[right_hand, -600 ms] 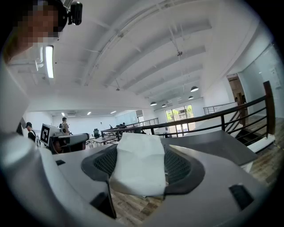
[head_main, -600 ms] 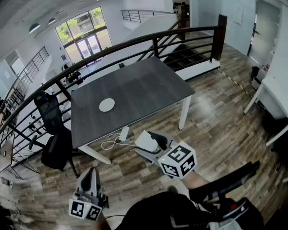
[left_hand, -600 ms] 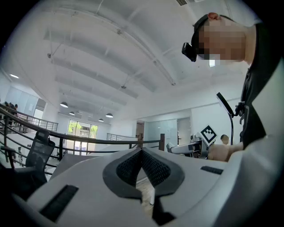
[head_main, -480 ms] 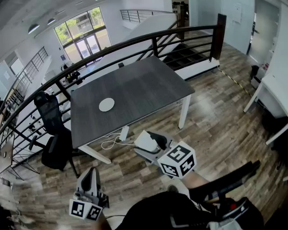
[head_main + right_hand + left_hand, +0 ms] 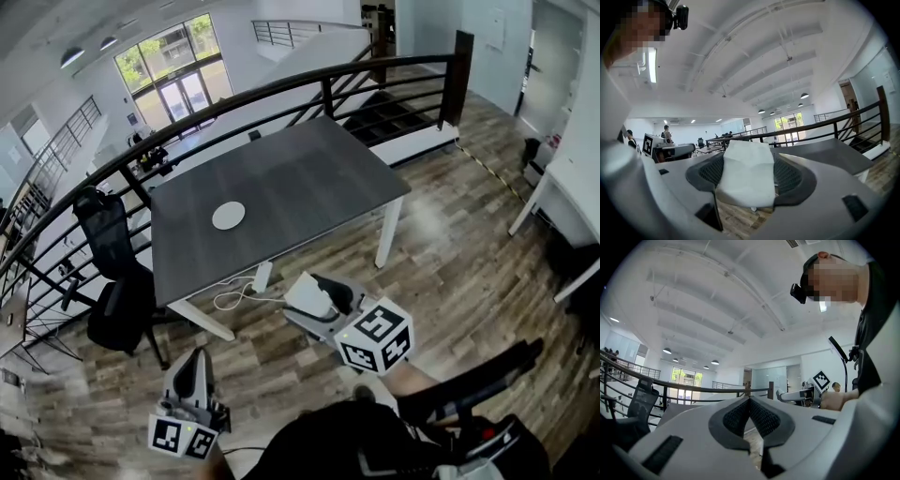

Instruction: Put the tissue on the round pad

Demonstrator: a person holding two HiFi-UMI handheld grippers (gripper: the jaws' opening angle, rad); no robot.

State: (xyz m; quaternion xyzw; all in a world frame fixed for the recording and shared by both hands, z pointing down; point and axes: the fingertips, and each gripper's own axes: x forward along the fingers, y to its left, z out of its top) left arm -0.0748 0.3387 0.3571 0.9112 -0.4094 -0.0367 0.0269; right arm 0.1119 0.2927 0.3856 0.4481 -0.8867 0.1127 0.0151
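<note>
The right gripper [image 5: 317, 292] is clamping the white tissue [image 5: 746, 176] between its jaws, hovering just off the near edge of the table [image 5: 309, 178]. The round pad [image 5: 229, 216] is lying on the table's left half. The left gripper [image 5: 195, 367] is hanging farther from the table, its jaws pressed together on nothing.

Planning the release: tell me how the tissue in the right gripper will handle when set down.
The tissue looks soft and folded, bulging between the right gripper's pads, so it probably flops rather than keeps shape. It seems very light, so it may cling to a pad or drift on release. Being flat, it should not roll off the round pad.
</note>
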